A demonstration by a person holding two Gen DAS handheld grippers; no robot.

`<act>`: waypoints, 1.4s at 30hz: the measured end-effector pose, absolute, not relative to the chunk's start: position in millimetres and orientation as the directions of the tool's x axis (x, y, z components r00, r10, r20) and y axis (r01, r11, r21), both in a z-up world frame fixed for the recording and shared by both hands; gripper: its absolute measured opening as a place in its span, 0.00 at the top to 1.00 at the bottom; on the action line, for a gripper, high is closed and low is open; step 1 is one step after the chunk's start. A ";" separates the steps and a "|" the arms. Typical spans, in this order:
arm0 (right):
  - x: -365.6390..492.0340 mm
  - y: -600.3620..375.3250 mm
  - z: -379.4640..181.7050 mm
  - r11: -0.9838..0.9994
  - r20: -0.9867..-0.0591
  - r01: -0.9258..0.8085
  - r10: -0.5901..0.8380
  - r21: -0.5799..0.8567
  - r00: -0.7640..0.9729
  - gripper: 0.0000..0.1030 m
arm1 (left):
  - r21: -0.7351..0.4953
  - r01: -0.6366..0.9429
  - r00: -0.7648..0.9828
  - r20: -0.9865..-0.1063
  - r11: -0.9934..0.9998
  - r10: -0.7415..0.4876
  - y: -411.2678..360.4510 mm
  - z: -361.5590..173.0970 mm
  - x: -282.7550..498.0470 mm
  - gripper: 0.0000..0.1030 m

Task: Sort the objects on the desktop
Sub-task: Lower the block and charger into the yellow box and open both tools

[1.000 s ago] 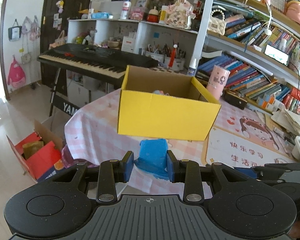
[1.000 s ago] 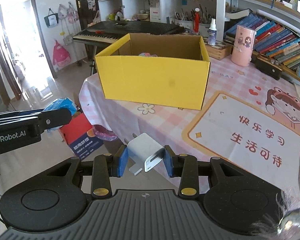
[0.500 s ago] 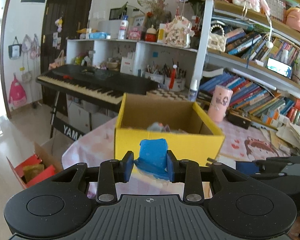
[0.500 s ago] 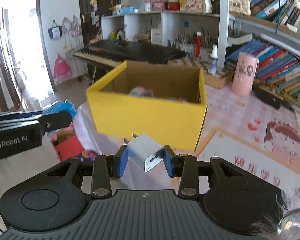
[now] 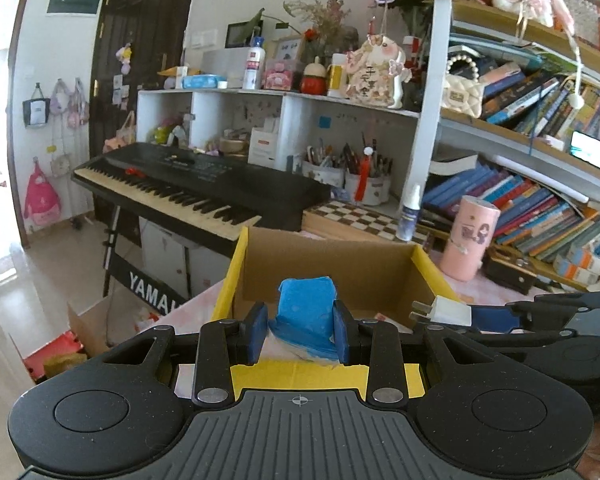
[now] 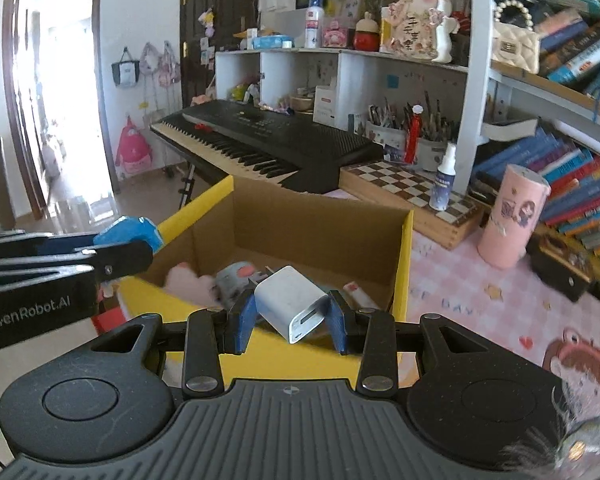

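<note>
Nearest the onlooker, the left tool (image 5: pixel 300 334) was clamped on a crumpled blue packet (image 5: pixel 306 320), and the right tool (image 6: pixel 290 316) was clamped on a white plug adapter (image 6: pixel 290 304), its USB slot facing the camera and its prongs pointing away toward 11 o'clock. A second before, both tools hung short of the yellow box (image 6: pixel 404 264), whose front wall stood whole in each view; now that wall had sunk beneath the fingers, so both loads had been carried forward and slightly upward to sit at or just past the near rim. Neither grip had altered over that interval.

In the left wrist view the adapter showed at 3 o'clock of the packet, level with it; in the right wrist view the packet showed at 9 o'clock, over the box's left wall. The two tools were near each other but apart.

Just beyond, the box interior already held a pink soft item (image 6: pixel 188 280), a grey item (image 6: pixel 236 276) and a small white-and-red piece (image 6: pixel 360 294). The box rested on a counter (image 6: pixel 480 292) with a pink checked cover.

Farther off, at 2 o'clock, stood a pink cylinder (image 6: pixel 514 216); at 12 o'clock, a keyboard (image 6: pixel 268 136).

Judged from this, the carry was nearly done: release over the open box appeared the next step, the tools perhaps needing slightly more forward travel.
</note>
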State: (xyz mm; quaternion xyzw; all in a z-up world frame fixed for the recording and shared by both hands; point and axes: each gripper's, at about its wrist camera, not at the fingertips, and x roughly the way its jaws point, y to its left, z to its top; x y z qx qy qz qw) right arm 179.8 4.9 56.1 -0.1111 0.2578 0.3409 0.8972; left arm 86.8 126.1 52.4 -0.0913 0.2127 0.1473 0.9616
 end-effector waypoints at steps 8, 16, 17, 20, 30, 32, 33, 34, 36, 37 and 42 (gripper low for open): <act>230.6 29.6 40.4 0.661 -0.600 -0.737 0.537 -0.136 0.593 0.66 | -0.076 -0.341 0.836 -0.480 0.937 0.265 133.1 43.9 132.3 0.69; 259.5 50.6 24.2 0.512 -0.674 -0.826 0.526 -0.236 0.518 0.66 | -0.070 -0.359 0.800 -0.537 0.931 0.269 138.5 31.7 164.2 0.69; 262.0 52.4 22.3 0.495 -0.682 -0.834 0.524 -0.243 0.510 0.66 | -0.068 -0.362 0.795 -0.544 0.930 0.270 138.6 30.4 167.6 0.69; 269.3 57.9 16.4 0.438 -0.712 -0.860 0.513 -0.262 0.479 0.66 | -0.064 -0.368 0.779 -0.566 0.928 0.270 139.3 26.1 176.0 0.69; 288.6 76.8 1.3 0.301 -0.779 -0.910 0.479 -0.287 0.404 0.65 | -0.056 -0.386 0.736 -0.620 0.921 0.271 139.7 13.7 194.8 0.68; 291.5 79.5 -1.9 0.281 -0.789 -0.916 0.472 -0.288 0.393 0.65 | -0.052 -0.389 0.731 -0.625 0.920 0.274 140.0 13.0 197.8 0.68; 292.9 80.0 -2.7 0.276 -0.794 -0.919 0.470 -0.283 0.386 0.65 | -0.050 -0.390 0.729 -0.627 0.920 0.275 140.4 12.8 198.9 0.68; 294.4 80.7 -3.9 0.270 -0.799 -0.922 0.467 -0.279 0.379 0.65 | -0.049 -0.392 0.726 -0.630 0.919 0.276 140.7 12.2 199.8 0.68; 296.8 81.3 -4.3 0.263 -0.809 -0.928 0.463 -0.265 0.363 0.65 | -0.049 -0.397 0.721 -0.635 0.917 0.278 141.4 11.4 201.9 0.68; 297.0 81.9 -4.6 0.257 -0.810 -0.929 0.464 -0.265 0.359 0.65 | -0.049 -0.398 0.718 -0.638 0.916 0.278 141.6 10.9 202.9 0.68; 299.2 84.5 -6.4 0.240 -0.822 -0.937 0.457 -0.254 0.340 0.65 | -0.053 -0.403 0.714 -0.643 0.914 0.277 141.9 9.8 204.5 0.67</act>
